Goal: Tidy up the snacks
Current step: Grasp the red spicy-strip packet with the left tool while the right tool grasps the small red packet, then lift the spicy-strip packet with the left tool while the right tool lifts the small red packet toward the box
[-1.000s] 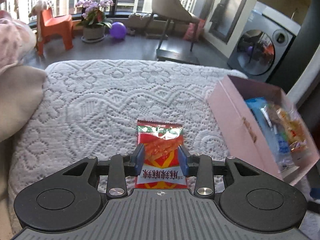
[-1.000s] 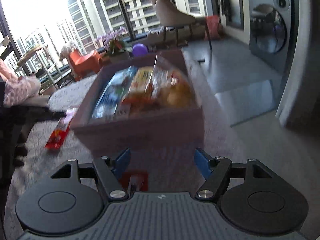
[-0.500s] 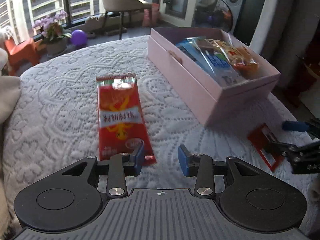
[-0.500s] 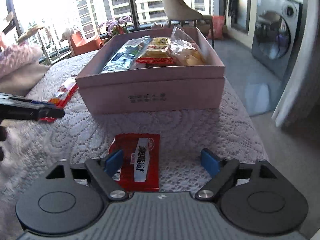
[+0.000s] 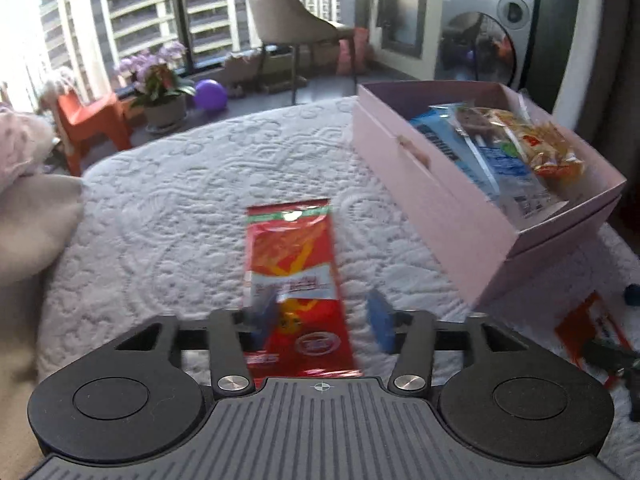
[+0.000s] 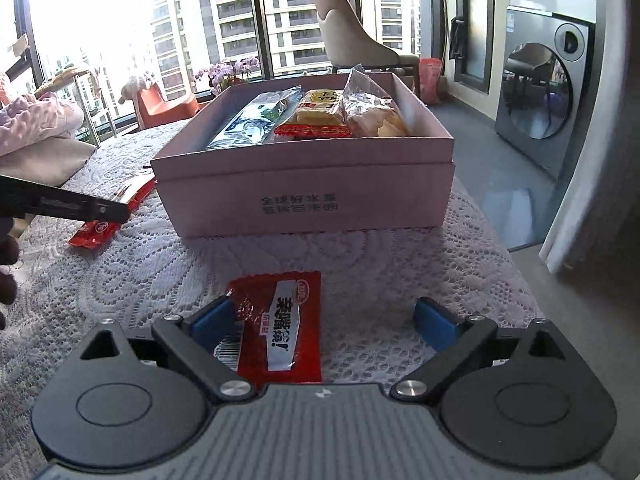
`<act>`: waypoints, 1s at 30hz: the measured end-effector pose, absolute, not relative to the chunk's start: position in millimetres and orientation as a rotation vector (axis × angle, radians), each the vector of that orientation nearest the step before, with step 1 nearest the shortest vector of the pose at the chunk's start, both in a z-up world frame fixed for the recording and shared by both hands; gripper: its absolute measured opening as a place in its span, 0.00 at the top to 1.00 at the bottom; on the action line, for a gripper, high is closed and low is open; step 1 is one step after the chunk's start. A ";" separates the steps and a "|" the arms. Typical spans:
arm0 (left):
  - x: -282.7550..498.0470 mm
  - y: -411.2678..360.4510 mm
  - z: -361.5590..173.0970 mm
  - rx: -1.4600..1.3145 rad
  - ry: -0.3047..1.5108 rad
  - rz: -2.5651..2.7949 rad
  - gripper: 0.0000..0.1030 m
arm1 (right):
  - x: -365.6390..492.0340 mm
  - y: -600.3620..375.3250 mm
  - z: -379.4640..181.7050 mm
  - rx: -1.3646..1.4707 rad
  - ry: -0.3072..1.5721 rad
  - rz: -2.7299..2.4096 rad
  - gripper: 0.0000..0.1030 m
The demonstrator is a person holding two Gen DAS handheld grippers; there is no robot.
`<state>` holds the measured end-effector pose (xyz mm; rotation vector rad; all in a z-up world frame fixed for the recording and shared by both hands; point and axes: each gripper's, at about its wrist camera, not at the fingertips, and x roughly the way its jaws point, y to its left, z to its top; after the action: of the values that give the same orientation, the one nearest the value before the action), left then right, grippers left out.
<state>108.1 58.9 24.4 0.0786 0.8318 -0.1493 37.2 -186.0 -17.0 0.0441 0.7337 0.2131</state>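
Observation:
A long red snack packet [image 5: 296, 276] lies flat on the white lace bedspread [image 5: 168, 216]. My left gripper [image 5: 322, 320] stands over its near end with jaws opening; the left fingertip overlaps the packet's edge, the right one is apart from it. A small red packet [image 6: 280, 328] lies on the spread between the fingers of my right gripper [image 6: 324, 322], whose jaws are opening wide and do not press on it. Just beyond stands the pink box [image 6: 304, 200], holding a blue packet [image 6: 256, 120], a yellow-and-red packet [image 6: 318, 116] and a clear bag [image 6: 370, 110].
A beige pillow [image 5: 32, 220] lies at the bed's left side. The bed's edge drops off right of the box toward the floor and a washing machine [image 6: 548, 96]. An orange child's chair [image 5: 92, 128], potted flowers [image 5: 160, 92] and a beige chair [image 5: 288, 20] stand by the window.
My left gripper let go of the long red packet, which now lies on the spread, and its jaws widened. My right gripper's jaws spread wider over the small red packet.

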 end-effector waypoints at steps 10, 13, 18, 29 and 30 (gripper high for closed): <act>119.9 67.7 26.8 0.069 0.834 -0.116 0.28 | 38.8 -185.1 -18.1 0.039 0.735 0.216 0.03; 127.9 82.9 19.4 0.055 0.856 -0.058 0.26 | 39.4 -184.5 -18.2 0.035 0.737 0.219 0.02; 129.2 92.8 16.6 0.016 0.846 -0.061 0.29 | 40.0 -180.6 -18.9 0.018 0.743 0.222 0.00; 56.0 64.1 26.7 -0.007 0.901 -0.216 0.45 | 40.8 -180.1 -17.6 -0.024 0.772 0.266 0.00; 44.7 59.7 25.8 -0.009 0.908 -0.235 0.45 | 40.9 -179.2 -17.2 -0.026 0.773 0.264 0.00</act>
<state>44.7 59.7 25.8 -0.0093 0.9080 -0.2354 40.9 -179.2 -17.2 -0.0259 0.7733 0.2645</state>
